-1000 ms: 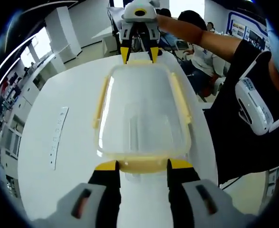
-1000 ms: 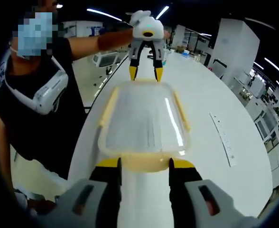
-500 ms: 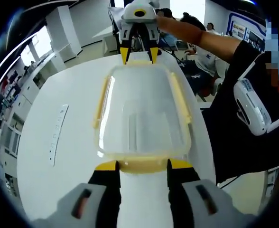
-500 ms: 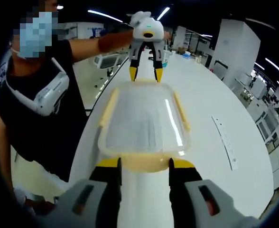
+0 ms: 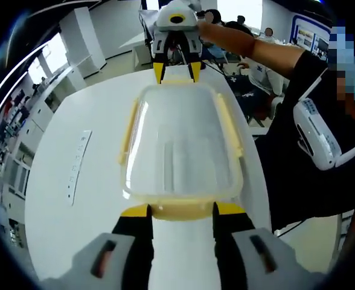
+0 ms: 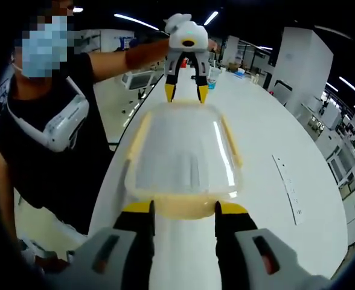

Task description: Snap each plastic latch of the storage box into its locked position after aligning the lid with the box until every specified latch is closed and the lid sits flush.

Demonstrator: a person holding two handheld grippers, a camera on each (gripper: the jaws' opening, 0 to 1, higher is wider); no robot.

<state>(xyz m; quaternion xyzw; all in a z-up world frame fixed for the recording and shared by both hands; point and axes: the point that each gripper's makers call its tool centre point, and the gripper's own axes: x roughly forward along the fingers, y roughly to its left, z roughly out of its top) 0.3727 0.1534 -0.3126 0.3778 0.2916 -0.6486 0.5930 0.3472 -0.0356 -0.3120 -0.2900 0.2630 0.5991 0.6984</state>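
left gripper [image 5: 182, 209] sitting open at the box [image 5: 180, 145] end latch [image 5: 182, 211] | right gripper [image 6: 183, 207] doing likewise, jaws wide, opposite end

Clear lid [image 5: 180, 148] (yellow latches [image 5: 183, 209]), white table [image 5: 75, 241], yellow-tipped jaws

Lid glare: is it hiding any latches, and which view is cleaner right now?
Left gripper view: a soft white streak runs along the lid by the left long-side latch, which stays readable. Right gripper view: a thin bright streak sits near the right long-side latch; room darker, fisheye bends the table edge. Neither view is clearly cleaner.
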